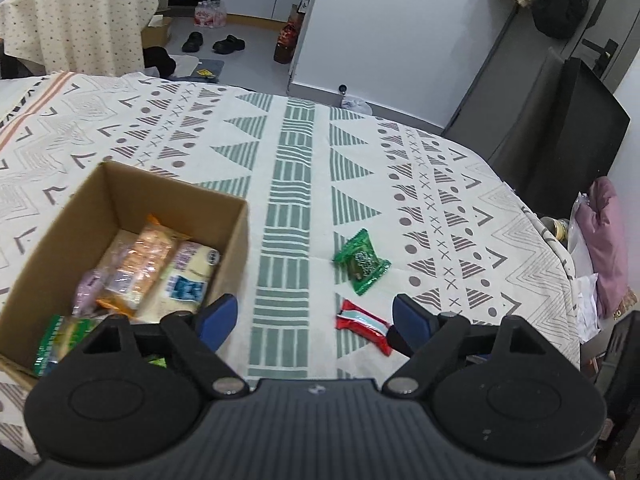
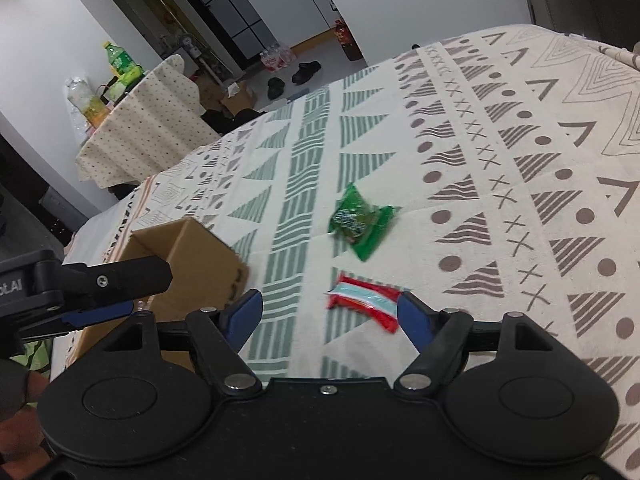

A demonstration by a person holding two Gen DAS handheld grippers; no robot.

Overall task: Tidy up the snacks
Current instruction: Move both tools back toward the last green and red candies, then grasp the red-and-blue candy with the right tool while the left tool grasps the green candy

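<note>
The right gripper [image 2: 330, 314] is spread wide and empty; centre it over the red foil snack packet [image 2: 365, 301] on the patterned tablecloth [image 2: 520, 200]. The left gripper [image 1: 314, 322], wide and empty, waits beside the brown cardboard box [image 1: 80, 216].

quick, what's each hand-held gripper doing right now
Left hand-held gripper: open, holding nothing.
Right hand-held gripper: open, holding nothing, with the red snack packet just ahead of its fingers.

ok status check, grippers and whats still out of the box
Left gripper open, empty. Right gripper open, empty, nearing red packet. Green packet and red packet loose on tablecloth; cardboard box part-filled. Path clear.
</note>
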